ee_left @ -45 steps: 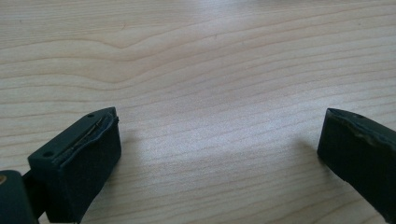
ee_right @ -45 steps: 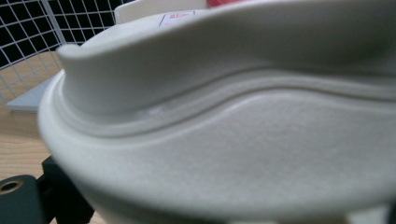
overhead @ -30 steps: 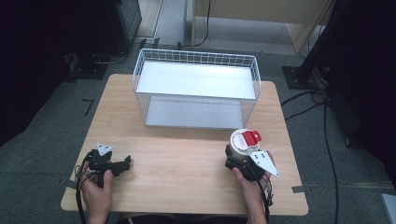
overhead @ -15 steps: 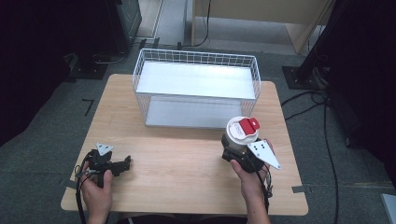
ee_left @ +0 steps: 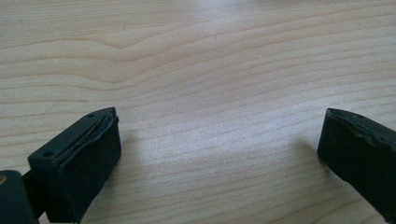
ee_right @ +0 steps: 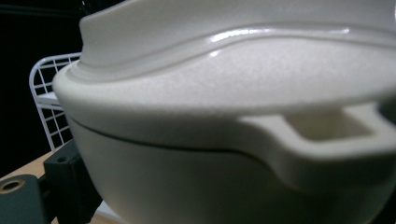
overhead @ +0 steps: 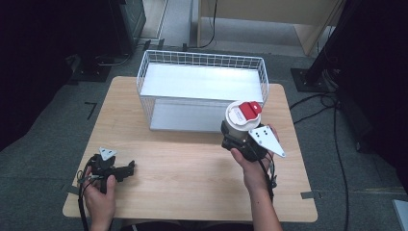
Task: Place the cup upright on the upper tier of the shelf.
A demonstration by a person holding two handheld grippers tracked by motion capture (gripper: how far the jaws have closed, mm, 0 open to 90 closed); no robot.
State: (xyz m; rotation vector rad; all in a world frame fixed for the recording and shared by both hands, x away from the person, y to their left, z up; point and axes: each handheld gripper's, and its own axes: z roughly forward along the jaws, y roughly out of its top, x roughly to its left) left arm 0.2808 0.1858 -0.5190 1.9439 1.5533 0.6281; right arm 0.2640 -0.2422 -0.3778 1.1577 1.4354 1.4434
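Wood table (overhead: 192,168): cup (overhead: 239,120) hides right gripper (overhead: 235,137) jaws.

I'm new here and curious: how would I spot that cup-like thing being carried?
Start at the white wire basket at the far side of the wooden table. Just in front of its right corner, the right hand-held gripper holds a cream round container. Its white lid with a red tab sets it apart.

Wood table (overhead: 192,183) w/ wire basket (overhead: 202,67)
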